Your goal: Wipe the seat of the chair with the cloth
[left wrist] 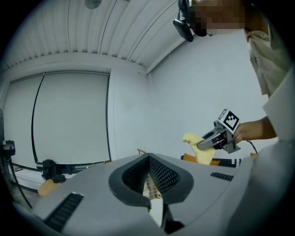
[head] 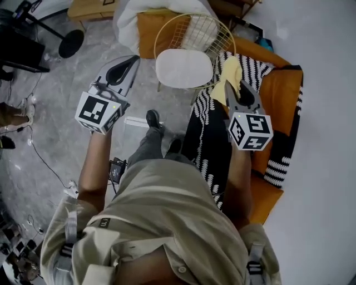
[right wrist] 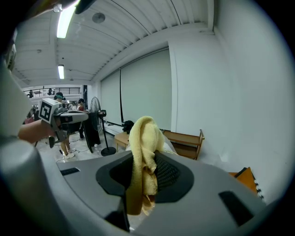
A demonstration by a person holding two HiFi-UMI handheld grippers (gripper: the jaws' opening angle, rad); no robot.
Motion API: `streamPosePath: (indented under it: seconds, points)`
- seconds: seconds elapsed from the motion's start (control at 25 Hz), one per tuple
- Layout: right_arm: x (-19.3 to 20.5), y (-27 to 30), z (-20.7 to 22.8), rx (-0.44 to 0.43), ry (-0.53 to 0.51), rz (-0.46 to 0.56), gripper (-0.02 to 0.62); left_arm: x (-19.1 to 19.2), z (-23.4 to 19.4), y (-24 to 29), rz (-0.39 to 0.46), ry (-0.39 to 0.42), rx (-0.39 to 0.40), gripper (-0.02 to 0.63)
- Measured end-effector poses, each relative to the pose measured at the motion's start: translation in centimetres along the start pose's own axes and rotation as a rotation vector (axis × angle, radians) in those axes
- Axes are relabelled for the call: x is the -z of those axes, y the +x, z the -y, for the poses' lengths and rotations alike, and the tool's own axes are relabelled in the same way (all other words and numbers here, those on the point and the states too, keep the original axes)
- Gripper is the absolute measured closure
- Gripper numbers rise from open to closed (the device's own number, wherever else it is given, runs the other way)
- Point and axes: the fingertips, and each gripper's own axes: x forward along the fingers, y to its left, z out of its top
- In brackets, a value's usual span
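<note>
The chair stands ahead of me in the head view, with a white oval seat (head: 183, 68) and a gold wire back (head: 194, 30). My right gripper (head: 232, 84) is shut on a yellow cloth (head: 227, 78), held in the air just right of the seat and not touching it. In the right gripper view the cloth (right wrist: 144, 156) hangs bunched between the jaws. My left gripper (head: 132, 60) hovers left of the seat, shut and holding nothing. The left gripper view shows the right gripper (left wrist: 216, 138) with the cloth (left wrist: 196, 146).
An orange sofa (head: 281, 92) with a black-and-white patterned blanket (head: 208, 128) lies on the right, next to the chair. White bedding (head: 133, 16) is behind the chair. A black round stand base (head: 71, 43) and cables (head: 39, 153) lie on the grey floor at left.
</note>
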Motion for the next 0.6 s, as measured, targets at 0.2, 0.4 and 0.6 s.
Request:
streamPosePath:
  seconds: [0.2, 0.4, 0.6]
  points:
    - [-1.2, 3.1, 0.4, 0.038, -0.008, -0.029, 0.482, -0.2, -3.4, 4.9, 0.037, -0.019, 0.062, 0.591]
    - [-3.2, 6.6, 0.1, 0.074, -0.017, -0.044, 0.482, -0.3, -7.3, 8.1, 0.057, -0.026, 0.114, 0.591]
    - [-4.9, 10.6, 0.4, 0.113, -0.008, -0.046, 0.482, 1.1, -11.2, 11.2, 0.058, -0.031, 0.154, 0.591]
